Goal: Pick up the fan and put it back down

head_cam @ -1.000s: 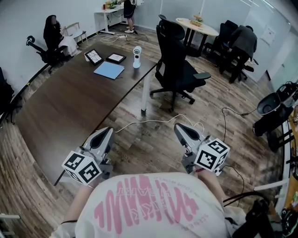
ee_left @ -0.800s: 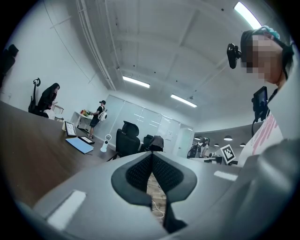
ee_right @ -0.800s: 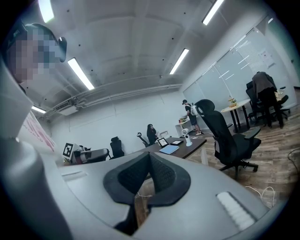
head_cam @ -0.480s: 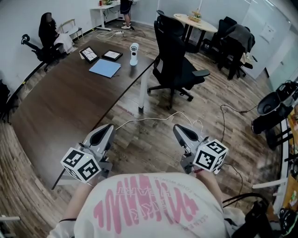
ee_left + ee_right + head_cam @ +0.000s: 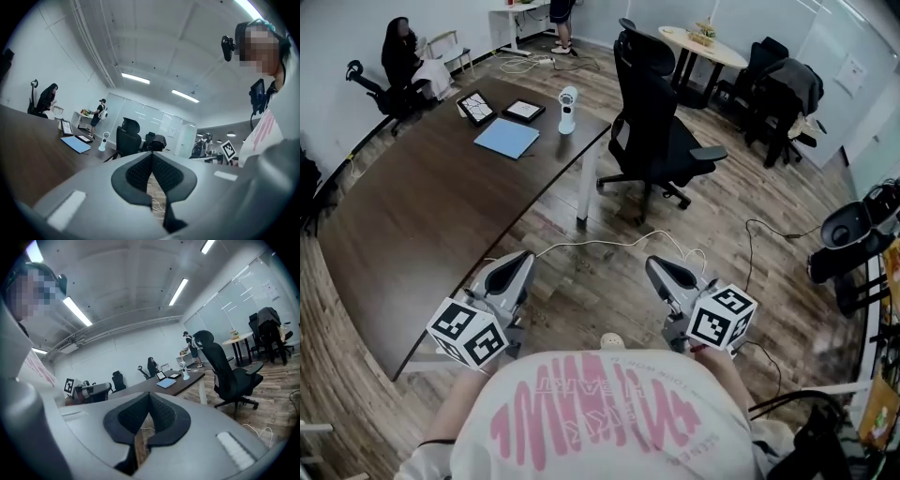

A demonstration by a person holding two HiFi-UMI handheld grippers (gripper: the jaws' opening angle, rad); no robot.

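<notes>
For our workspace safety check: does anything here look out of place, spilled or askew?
Only a white cable trails loose across the wooden floor beside the table. The fan stands upright; nothing looks spilled.

Cool, even light is falling from ceiling strip lights (image 5: 136, 78) glowing above the dark table (image 5: 422, 216), casting soft shadows beneath it. Fisheye distortion is bending the wooden floor (image 5: 581, 281) around it; black vignetting is ringing both gripper views.

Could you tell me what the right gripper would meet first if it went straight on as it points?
Probably the edge of the dark table, which lies ahead of the right gripper; depth is unclear, so it might pass underneath.
</notes>
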